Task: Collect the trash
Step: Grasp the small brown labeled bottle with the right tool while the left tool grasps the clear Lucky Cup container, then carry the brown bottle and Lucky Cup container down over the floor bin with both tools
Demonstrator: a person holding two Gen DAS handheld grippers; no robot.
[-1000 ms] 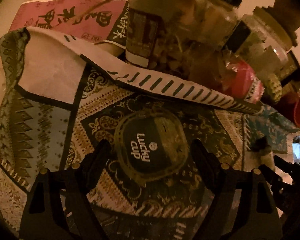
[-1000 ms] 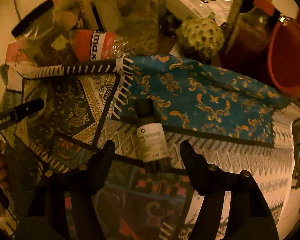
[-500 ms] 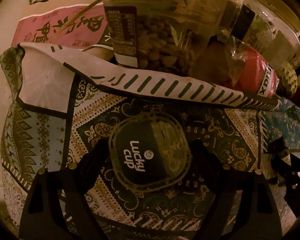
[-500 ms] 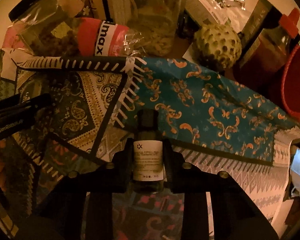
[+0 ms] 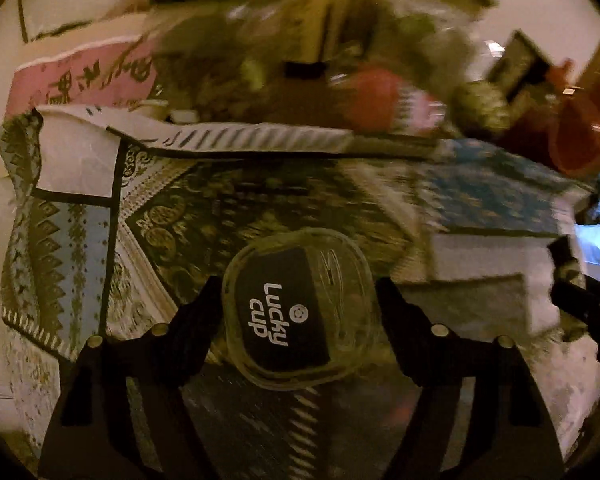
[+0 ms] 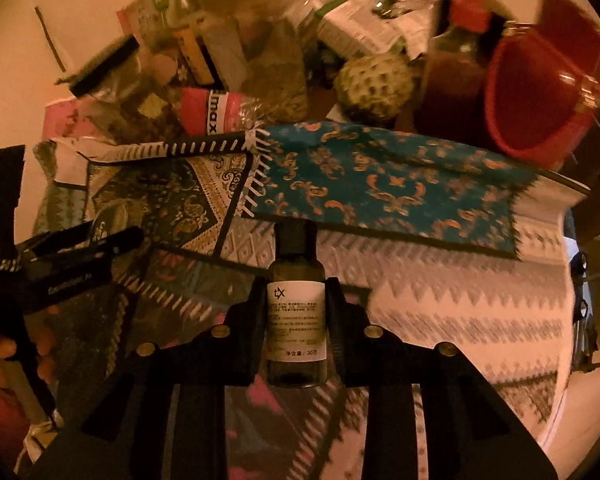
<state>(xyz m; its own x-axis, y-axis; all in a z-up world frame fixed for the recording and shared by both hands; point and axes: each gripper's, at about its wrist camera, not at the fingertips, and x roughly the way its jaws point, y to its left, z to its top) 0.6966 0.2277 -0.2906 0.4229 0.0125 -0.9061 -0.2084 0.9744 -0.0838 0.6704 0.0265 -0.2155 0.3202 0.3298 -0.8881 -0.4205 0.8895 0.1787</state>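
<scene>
The small dark glass bottle with a white label (image 6: pixel 297 320) is clamped upright-in-view between the right hand-held gripper (image 6: pixel 296 316) pads, above the patterned patchwork cloth (image 6: pixel 380 184), apparently for carrying off as trash. A second earlier it lay ungrasped on that cloth. The clear plastic "Lucky cup" lid (image 5: pixel 296 308) sits between the left hand-held gripper (image 5: pixel 298 316), whose jaws are closing; firm contact cannot be told.
</scene>
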